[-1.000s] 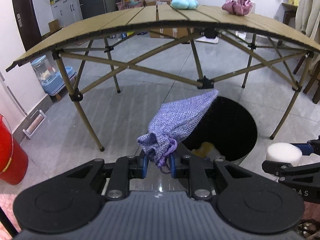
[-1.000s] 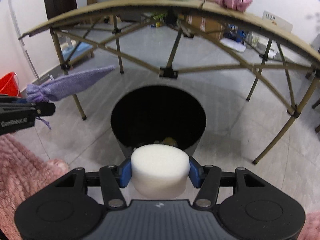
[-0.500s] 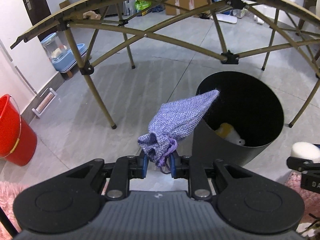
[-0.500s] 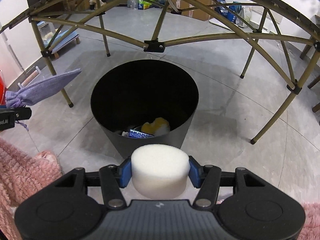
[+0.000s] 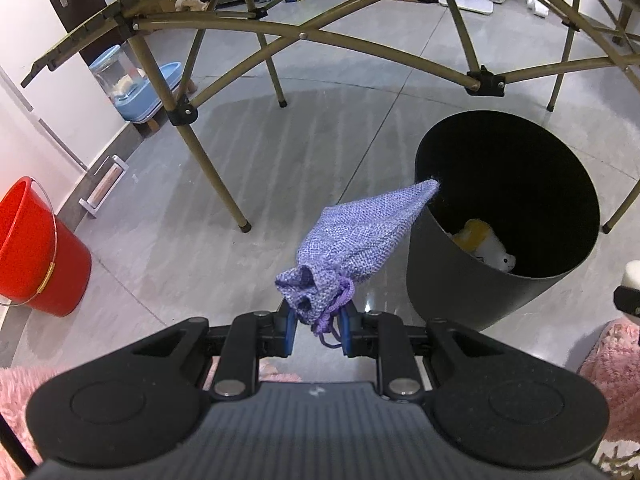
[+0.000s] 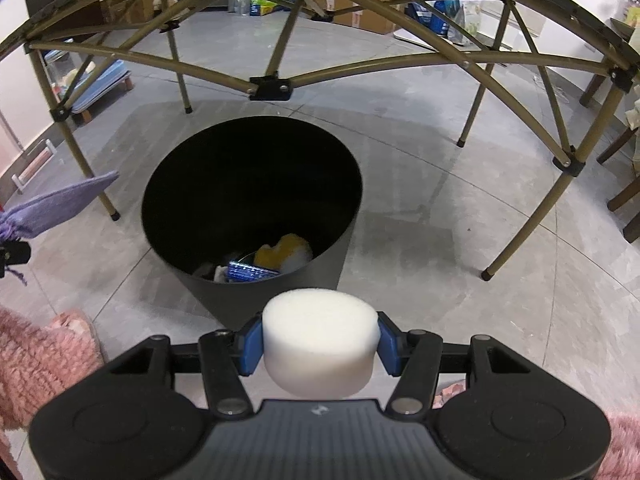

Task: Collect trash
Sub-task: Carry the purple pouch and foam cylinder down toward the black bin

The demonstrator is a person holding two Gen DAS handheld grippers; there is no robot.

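My left gripper (image 5: 317, 330) is shut on the gathered neck of a purple woven drawstring pouch (image 5: 360, 236), whose far tip hangs over the left rim of a black round bin (image 5: 472, 304). In the right wrist view my right gripper (image 6: 320, 346) is shut on a white foam cylinder (image 6: 320, 344), held just short of the same bin (image 6: 280, 292). Yellow, white and blue scraps (image 6: 276, 258) lie at the bin's bottom. The pouch (image 6: 60, 204) also shows at the left edge of the right wrist view.
The bin stands on a grey tiled floor under a folding table with olive metal legs (image 5: 208, 168). A red bucket (image 5: 36, 252) sits at the left by the wall. Pink fluffy fabric (image 6: 44, 356) shows at the lower edges. Boxes and bags (image 6: 360, 4) lie beyond the table.
Both grippers have sunk and tipped downward toward the bin, so the tabletop has left view and the bin's inside shows. Both grips are unchanged.
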